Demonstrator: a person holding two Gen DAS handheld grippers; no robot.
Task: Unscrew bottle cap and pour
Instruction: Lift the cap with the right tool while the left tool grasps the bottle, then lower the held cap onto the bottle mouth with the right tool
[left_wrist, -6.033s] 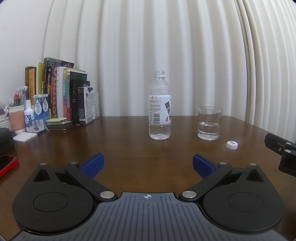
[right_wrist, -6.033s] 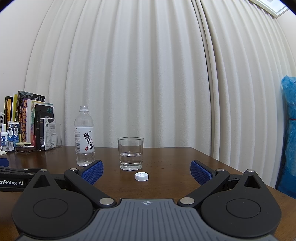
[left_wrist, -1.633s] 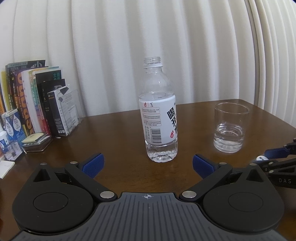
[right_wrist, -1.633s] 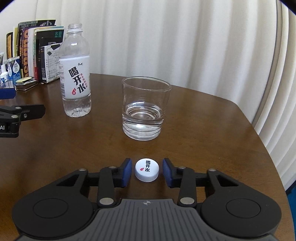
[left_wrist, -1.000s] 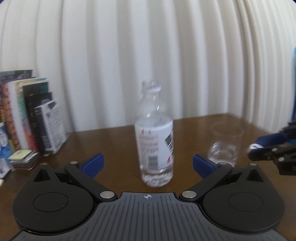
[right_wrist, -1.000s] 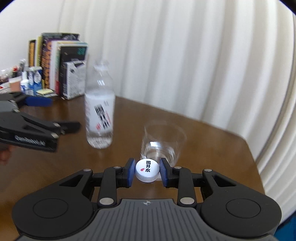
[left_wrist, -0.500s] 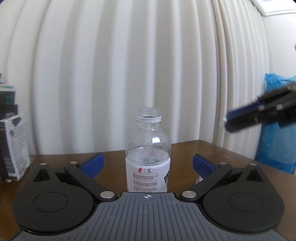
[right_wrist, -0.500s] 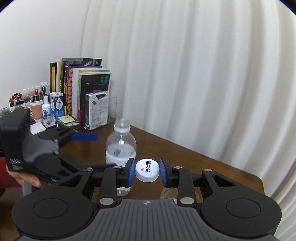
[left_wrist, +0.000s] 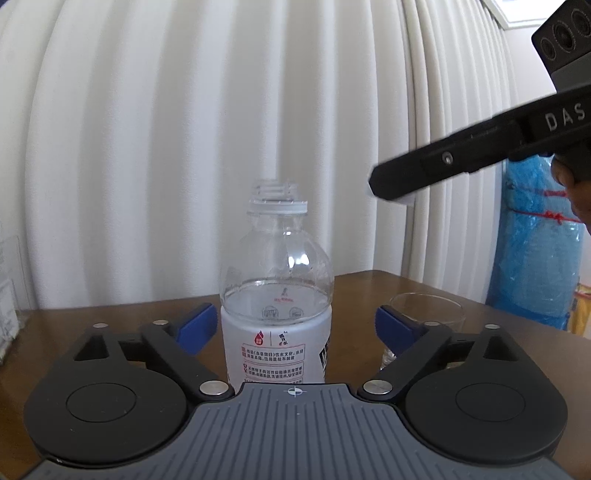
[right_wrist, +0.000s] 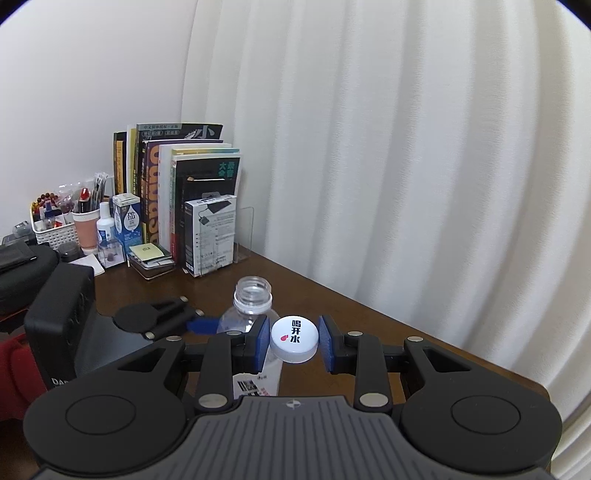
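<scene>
The clear water bottle with a white label stands uncapped on the brown table, between the open fingers of my left gripper, which do not touch it. From above it shows in the right wrist view, open mouth up. My right gripper is shut on the white bottle cap and holds it in the air just right of and above the bottle mouth. The right gripper shows in the left wrist view, up to the right of the bottle. The glass with some water stands right of the bottle.
Books, a white box, a basket of small items and a black case stand along the table's far left. White curtain behind. A blue bag is beyond the table's right edge.
My right gripper has carried the cap up and over toward the bottle mouth. My left gripper has moved closer, so the bottle now stands between its open fingers.
</scene>
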